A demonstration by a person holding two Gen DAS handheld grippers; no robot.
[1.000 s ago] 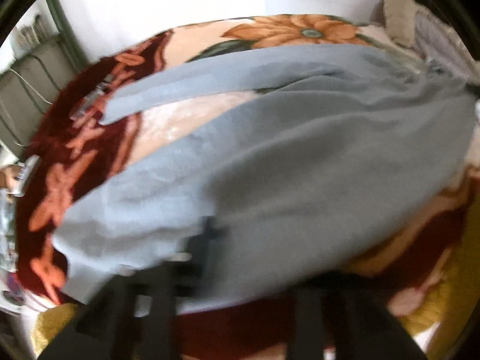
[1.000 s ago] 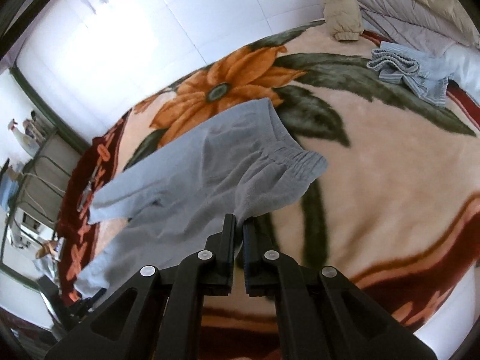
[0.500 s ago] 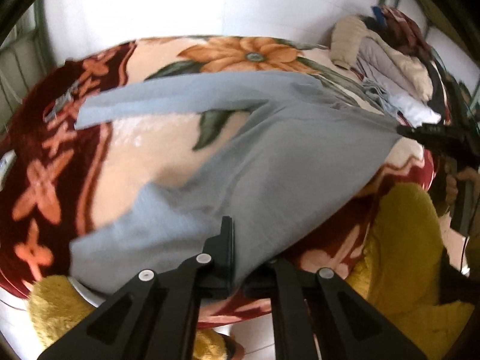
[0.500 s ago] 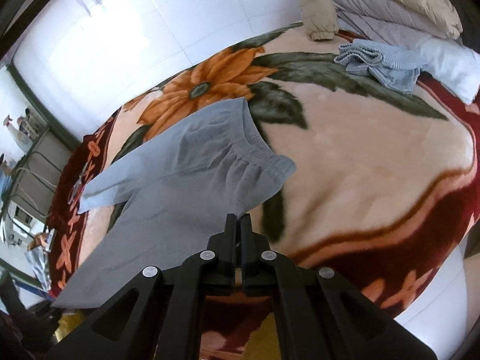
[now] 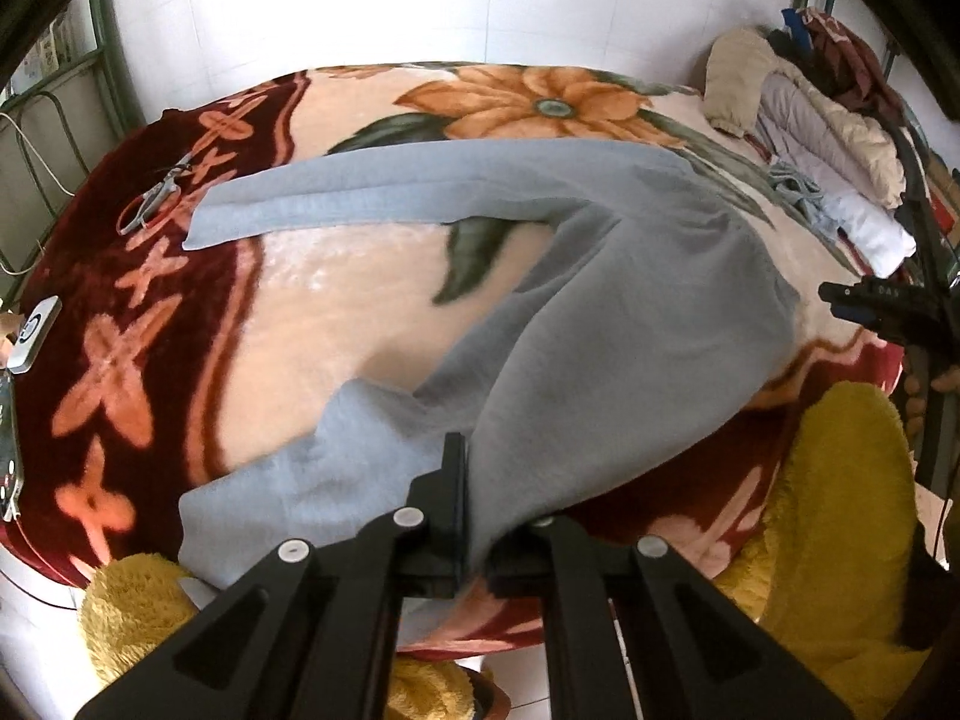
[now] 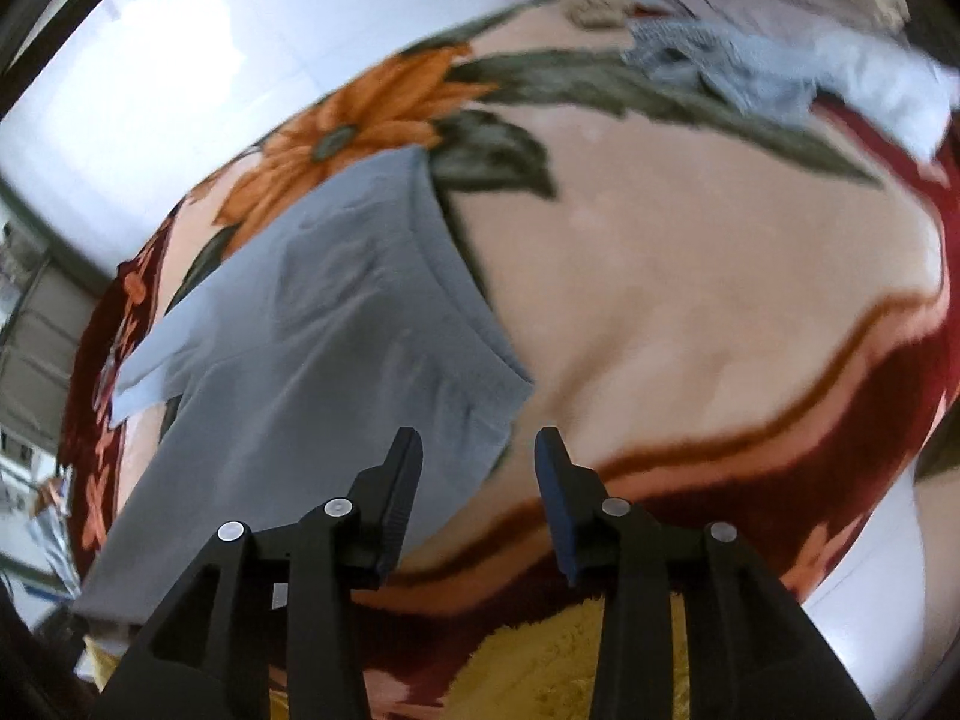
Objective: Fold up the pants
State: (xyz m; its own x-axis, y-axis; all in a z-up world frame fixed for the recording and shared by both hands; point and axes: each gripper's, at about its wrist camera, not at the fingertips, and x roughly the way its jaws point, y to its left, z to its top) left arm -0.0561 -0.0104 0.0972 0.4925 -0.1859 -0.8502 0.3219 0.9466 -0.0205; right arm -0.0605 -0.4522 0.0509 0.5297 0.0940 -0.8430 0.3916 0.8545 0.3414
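The left gripper [image 5: 474, 516] pinches the near leg of the grey pants [image 5: 630, 324] to lift it for folding, while the right gripper [image 6: 477, 468] is opening with nothing gripped beside the waistband.

A white tiled wall [image 5: 372, 6] fills twelve o'clock, brightly lit — almost washed out. Below it spreads a bed under a floral blanket [image 5: 336, 312], cream with orange flowers and a dark red border. At ten o'clock stands a green metal bed frame [image 5: 111, 54]; at two o'clock lies piled bedding [image 5: 804, 120]. White floor tiles [image 5: 528, 678] show at six o'clock.
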